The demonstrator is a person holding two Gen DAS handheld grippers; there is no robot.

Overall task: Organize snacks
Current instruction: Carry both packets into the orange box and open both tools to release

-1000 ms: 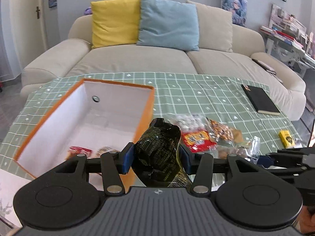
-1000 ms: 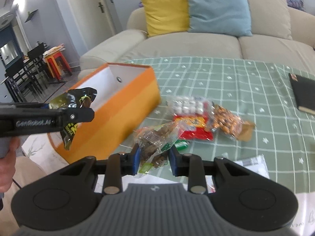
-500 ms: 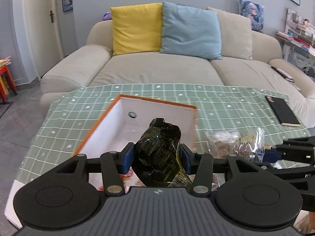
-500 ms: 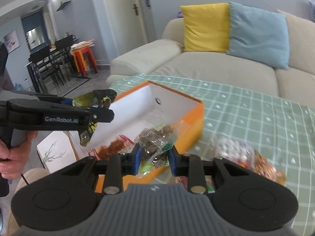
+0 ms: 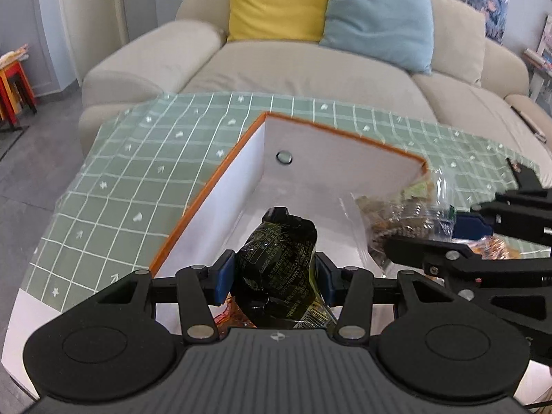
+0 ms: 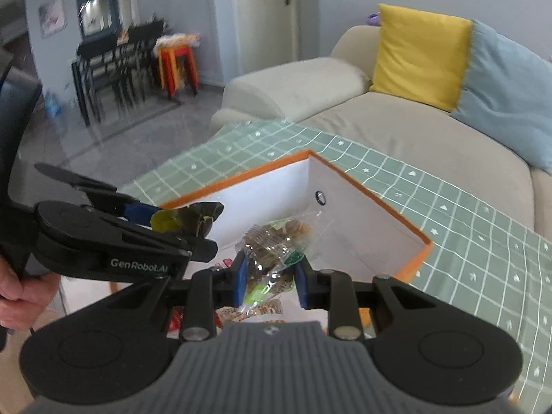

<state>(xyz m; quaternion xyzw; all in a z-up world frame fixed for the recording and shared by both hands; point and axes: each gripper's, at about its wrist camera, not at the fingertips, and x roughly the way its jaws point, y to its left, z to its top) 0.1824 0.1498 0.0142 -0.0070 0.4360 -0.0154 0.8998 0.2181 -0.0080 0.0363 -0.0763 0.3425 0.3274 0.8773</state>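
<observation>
Both grippers loaded and over the box. Left gripper (image 5: 276, 277) is clamped on a dark green-black crinkled foil snack packet (image 5: 278, 262), blue pads pressing both sides, packet standing upright between them above the near end of the orange cardboard box with white interior (image 5: 241, 179). Right gripper (image 6: 270, 281) is clamped on a clear plastic bag of brown snacks with green print (image 6: 276, 245), bag sticking forward out of the jaws over the box interior; in the left wrist view the same bag (image 5: 400, 214) sits at the box's right wall. Box is on a green grid-pattern tablecloth (image 5: 138, 186), 1 round hole in its far end wall. Some red and orange wrappers (image 5: 231, 314) lie on the box floor under the left gripper, partly hidden. A person's hand (image 6: 20, 296) grips the left gripper's handle. Behind the table: beige sofa (image 5: 310, 69) with a yellow cushion (image 5: 279, 0) and a light blue cushion (image 5: 376, 17) side by side.
</observation>
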